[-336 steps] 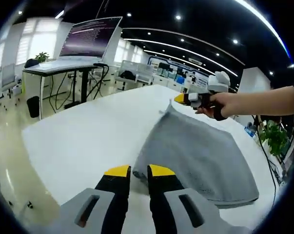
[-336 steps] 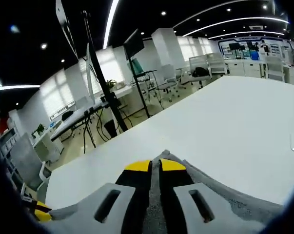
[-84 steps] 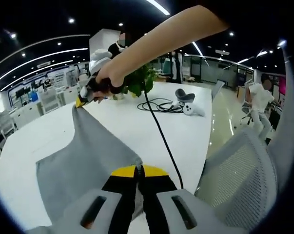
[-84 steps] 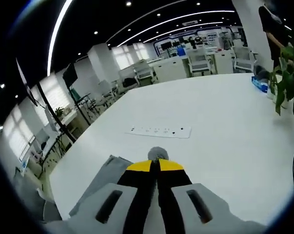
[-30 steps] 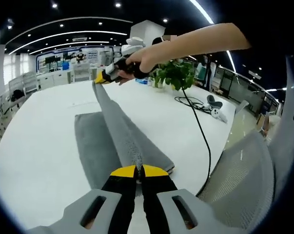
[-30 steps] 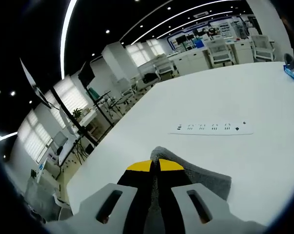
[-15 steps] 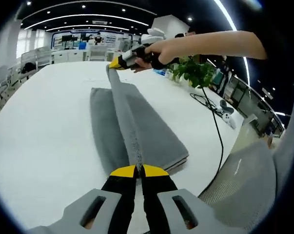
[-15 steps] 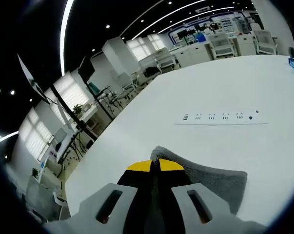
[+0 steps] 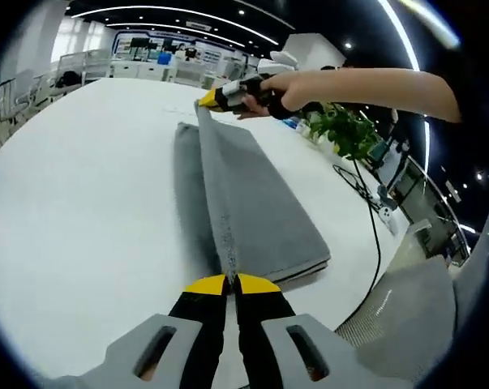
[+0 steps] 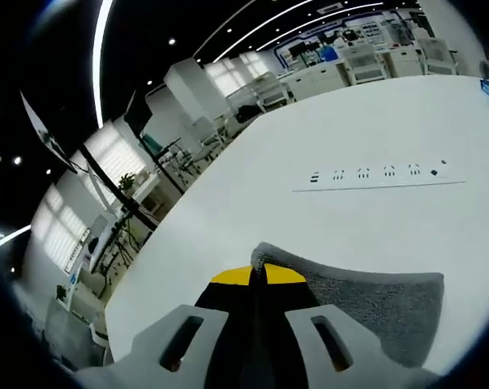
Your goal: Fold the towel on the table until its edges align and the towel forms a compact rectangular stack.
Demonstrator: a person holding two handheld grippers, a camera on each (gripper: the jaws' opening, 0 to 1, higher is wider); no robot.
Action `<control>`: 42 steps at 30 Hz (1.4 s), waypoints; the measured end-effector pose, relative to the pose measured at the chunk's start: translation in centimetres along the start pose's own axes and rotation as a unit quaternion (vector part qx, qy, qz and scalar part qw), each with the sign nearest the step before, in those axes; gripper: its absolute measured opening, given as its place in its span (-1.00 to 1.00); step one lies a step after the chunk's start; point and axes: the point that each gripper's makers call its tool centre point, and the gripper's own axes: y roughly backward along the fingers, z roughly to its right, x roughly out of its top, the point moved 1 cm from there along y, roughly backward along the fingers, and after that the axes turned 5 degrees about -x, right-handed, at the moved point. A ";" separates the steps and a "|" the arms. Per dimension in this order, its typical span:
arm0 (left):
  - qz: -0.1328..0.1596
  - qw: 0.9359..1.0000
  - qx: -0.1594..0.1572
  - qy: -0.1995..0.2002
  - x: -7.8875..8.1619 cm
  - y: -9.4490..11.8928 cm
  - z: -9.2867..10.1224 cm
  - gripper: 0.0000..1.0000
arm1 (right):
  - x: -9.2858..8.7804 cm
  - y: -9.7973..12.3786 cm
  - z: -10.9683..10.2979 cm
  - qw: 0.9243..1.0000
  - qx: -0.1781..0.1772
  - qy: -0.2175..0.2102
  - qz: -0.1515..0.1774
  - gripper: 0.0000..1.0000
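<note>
A grey towel (image 9: 256, 203) lies folded lengthwise on the white table (image 9: 82, 203). Its upper edge is lifted into a taut ridge. My left gripper (image 9: 231, 283) is shut on the near end of that edge. The right gripper (image 9: 205, 100), held by a hand, is shut on the far end of the same edge. In the right gripper view, the right gripper (image 10: 258, 274) is shut on the towel's corner, and grey towel (image 10: 374, 304) spreads to the right over the table (image 10: 374, 121).
A power strip (image 10: 378, 174) lies flat on the table beyond the towel. A potted plant (image 9: 349, 134) and a black cable (image 9: 366, 203) sit at the table's right side. A mesh chair back (image 9: 406, 316) stands by the near right edge. Desks stand beyond the table.
Both grippers have carried the towel's lifted edge across and lower, toward the left of the left gripper view. The folded layer now lies flatter over the towel beneath.
</note>
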 end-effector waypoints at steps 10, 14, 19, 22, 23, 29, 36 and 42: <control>0.003 0.999 0.011 0.043 -0.8 -0.5 -0.7 -0.92 | -0.9 -1.7 0.5 1.000 0.004 -0.023 -0.010 -0.98; 0.003 0.999 0.010 0.039 -0.7 -0.5 -0.6 -0.86 | -1.0 -1.8 0.4 1.000 0.006 -0.009 -0.011 -0.95; 0.017 0.999 0.011 0.032 -0.6 -0.2 -0.7 -0.62 | -0.3 -1.8 0.3 1.000 0.008 0.017 -0.001 -0.88; 0.032 0.999 0.018 0.033 0.1 -0.2 -0.9 -0.56 | -0.1 -1.5 0.3 0.999 0.008 0.031 0.001 -0.80; 0.034 0.999 0.022 0.030 0.3 -0.2 -1.0 -0.54 | -0.1 -1.5 0.3 0.999 0.009 0.035 0.001 -0.79; 0.042 0.998 0.025 0.025 1.4 -0.7 -2.0 -0.53 | -0.9 -0.3 0.5 0.996 0.009 0.083 -0.012 -0.74; 0.039 0.999 0.028 0.002 3.4 -1.7 -3.2 -0.53 | -2.3 1.9 2.4 0.990 -0.011 0.135 -0.026 -0.69; 0.029 0.999 0.026 -0.017 4.9 -3.2 -4.1 -0.54 | -3.6 3.3 4.4 0.989 -0.031 0.138 -0.033 -0.68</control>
